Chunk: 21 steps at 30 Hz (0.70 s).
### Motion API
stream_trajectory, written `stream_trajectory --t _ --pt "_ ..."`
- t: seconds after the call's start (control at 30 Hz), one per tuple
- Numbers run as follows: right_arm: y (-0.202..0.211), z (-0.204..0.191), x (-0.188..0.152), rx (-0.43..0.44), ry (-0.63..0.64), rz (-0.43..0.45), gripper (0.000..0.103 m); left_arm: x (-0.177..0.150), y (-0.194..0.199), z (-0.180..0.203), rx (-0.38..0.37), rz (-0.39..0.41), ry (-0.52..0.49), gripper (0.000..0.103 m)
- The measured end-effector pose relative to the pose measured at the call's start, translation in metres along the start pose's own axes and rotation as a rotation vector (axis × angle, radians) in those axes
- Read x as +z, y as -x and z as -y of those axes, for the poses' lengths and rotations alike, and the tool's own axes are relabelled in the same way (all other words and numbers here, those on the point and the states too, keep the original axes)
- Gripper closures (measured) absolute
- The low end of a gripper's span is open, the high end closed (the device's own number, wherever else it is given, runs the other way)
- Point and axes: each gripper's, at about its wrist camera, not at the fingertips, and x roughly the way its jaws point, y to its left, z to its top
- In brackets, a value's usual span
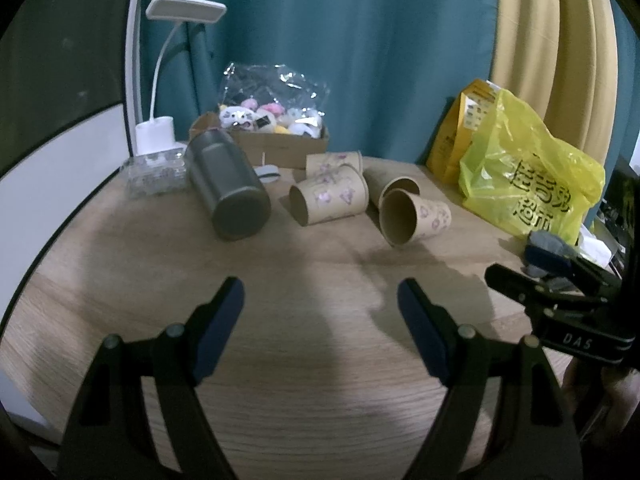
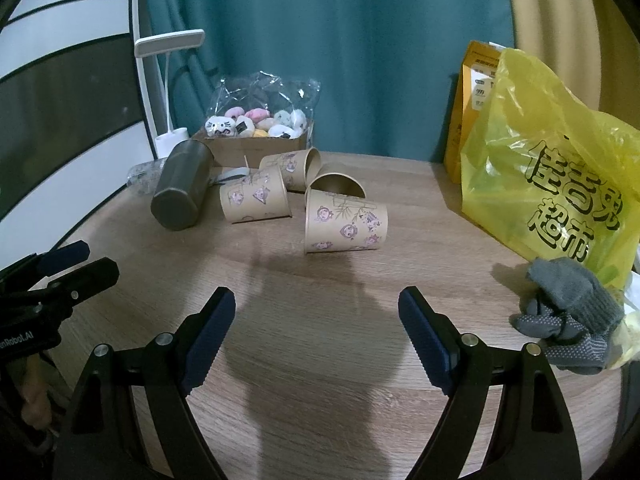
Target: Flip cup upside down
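Several brown paper cups with pink prints lie on their sides on the wooden table [image 1: 320, 360]. The nearest cup [image 1: 416, 216] shows in the right wrist view [image 2: 346, 224] too. Another cup [image 1: 328, 198] lies to its left, also in the right wrist view [image 2: 256, 196]. More cups lie behind. My left gripper [image 1: 320, 308] is open and empty, above the table, short of the cups. My right gripper [image 2: 316, 312] is open and empty, also short of them; it shows at the right edge of the left wrist view [image 1: 532, 264].
A grey metal tumbler [image 1: 226, 188] lies on its side left of the cups. A cardboard box of plush toys [image 1: 264, 132] and a white desk lamp [image 1: 160, 120] stand behind. A yellow plastic bag [image 2: 560, 184] and grey gloves [image 2: 572, 312] sit at the right.
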Motion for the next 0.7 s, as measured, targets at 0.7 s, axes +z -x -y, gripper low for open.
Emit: stream_trajectory --t 0.7 --pt "-0.0018 0.0005 0.0001 0.000 0.001 -0.002 0.017 -0.0023 -0.0024 0.0008 -0.005 -0.006 0.003 0.022"
